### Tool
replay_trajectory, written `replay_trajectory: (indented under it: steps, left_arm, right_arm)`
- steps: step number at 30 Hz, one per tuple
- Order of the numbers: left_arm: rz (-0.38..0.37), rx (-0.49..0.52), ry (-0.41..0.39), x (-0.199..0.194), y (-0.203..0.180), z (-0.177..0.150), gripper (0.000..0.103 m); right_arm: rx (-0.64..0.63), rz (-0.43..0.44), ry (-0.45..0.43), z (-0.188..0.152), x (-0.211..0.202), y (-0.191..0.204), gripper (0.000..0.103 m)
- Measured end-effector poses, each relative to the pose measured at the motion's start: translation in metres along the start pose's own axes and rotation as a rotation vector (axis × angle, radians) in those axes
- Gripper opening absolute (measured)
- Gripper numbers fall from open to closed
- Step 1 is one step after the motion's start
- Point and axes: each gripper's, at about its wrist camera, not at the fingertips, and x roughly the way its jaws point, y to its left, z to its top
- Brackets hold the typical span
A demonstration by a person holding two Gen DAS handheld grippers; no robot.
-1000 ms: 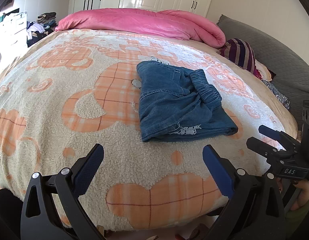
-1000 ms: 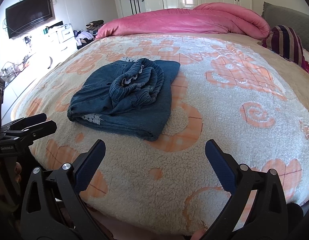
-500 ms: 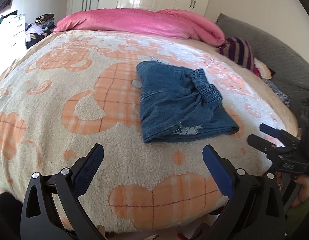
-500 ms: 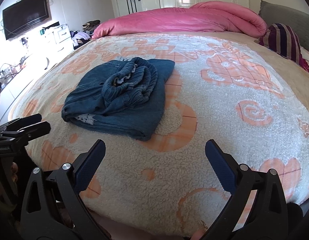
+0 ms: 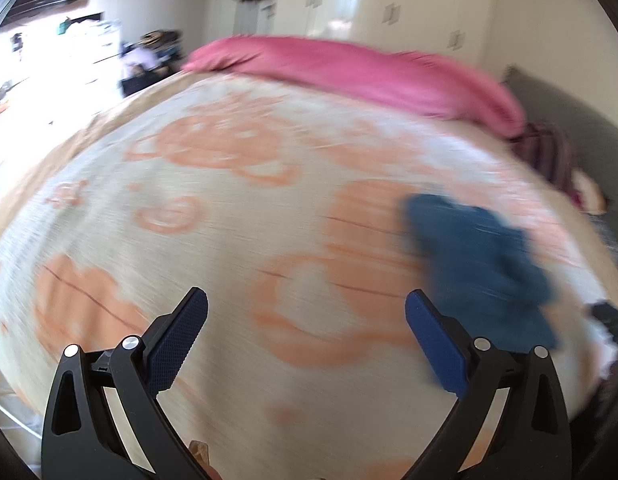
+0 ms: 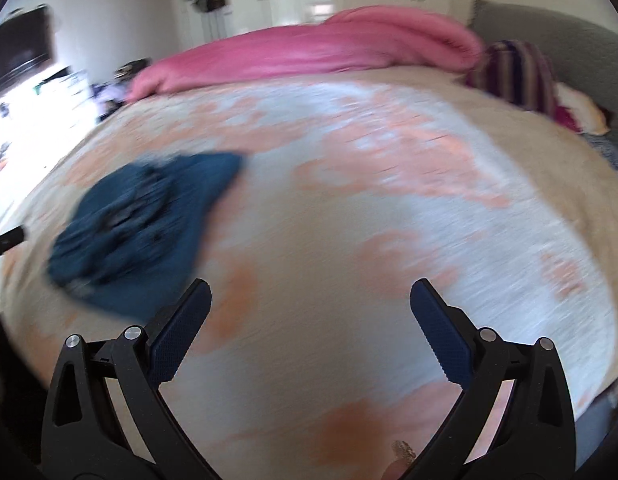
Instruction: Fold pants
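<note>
On the cream-and-orange fleece blanket point(image 6: 349, 240), near its front edge, our folded blue denim pants point(image 6: 141, 232) lie soft and floppy, best pinched at a thick folded edge, while our left gripper point(image 5: 307, 320) and right gripper point(image 6: 311, 312) gape empty.

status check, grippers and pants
Left gripper open, empty. Right gripper open, empty. Pants bunched on bed, untouched. Nothing in the way; views blurred.

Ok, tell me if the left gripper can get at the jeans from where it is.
Probably yes. The left gripper is open and empty, and the jeans lie to its right on the blanket with nothing between them. The blur hides exact edges.
</note>
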Motion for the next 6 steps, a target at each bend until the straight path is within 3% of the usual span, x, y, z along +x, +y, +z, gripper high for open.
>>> replay_trajectory:
  steps: [3, 6]
  left_arm:
    - [0.106, -0.053, 0.069, 0.039, 0.045, 0.025, 0.099]
    - [0.218, -0.077, 0.102, 0.067, 0.081, 0.046, 0.099]
  right_arm:
    - [0.04, -0.09, 0.027, 0.028, 0.028, -0.051, 0.094]
    - [0.072, -0.289, 0.051, 0.053, 0.065, -0.112, 0.094]
